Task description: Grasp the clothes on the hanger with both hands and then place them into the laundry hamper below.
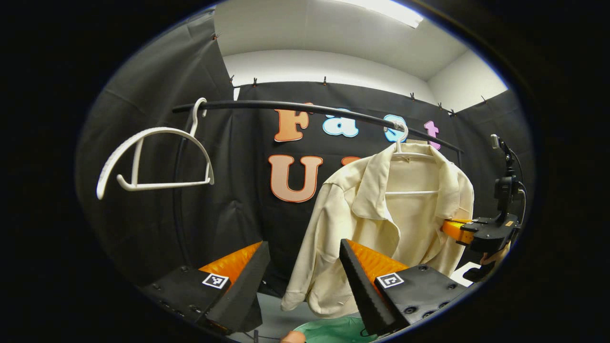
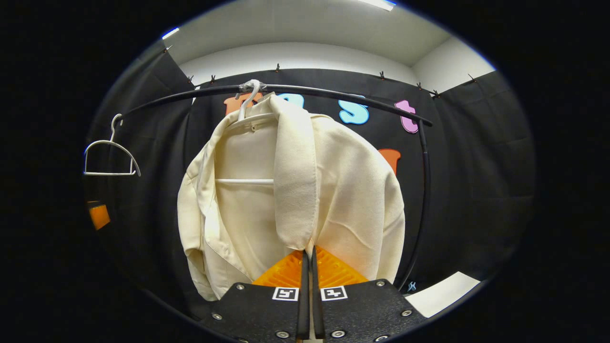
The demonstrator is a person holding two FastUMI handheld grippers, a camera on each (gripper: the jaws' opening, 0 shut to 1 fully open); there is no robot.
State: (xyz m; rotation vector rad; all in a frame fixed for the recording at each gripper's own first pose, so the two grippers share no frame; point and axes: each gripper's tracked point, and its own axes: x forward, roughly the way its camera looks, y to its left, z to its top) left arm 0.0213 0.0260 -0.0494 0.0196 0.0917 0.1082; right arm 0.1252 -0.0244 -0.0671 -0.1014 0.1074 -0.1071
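Black cloth [image 1: 157, 95] hangs as the booth's wall on every side ahead of the jaws, pinned along its top edge by small clips [image 2: 277, 68]. Above the cloth a white wall [image 1: 333, 66] rises to a white ceiling [image 2: 305, 24], where a bright light strip [image 1: 381, 9] glows high above the jaws. A black rail [image 2: 333, 95] arches across in front of the cloth and bends down as a post [image 2: 425, 190] to the right of the jaws. Low and right lies a white sheet-like patch [image 2: 445, 290].
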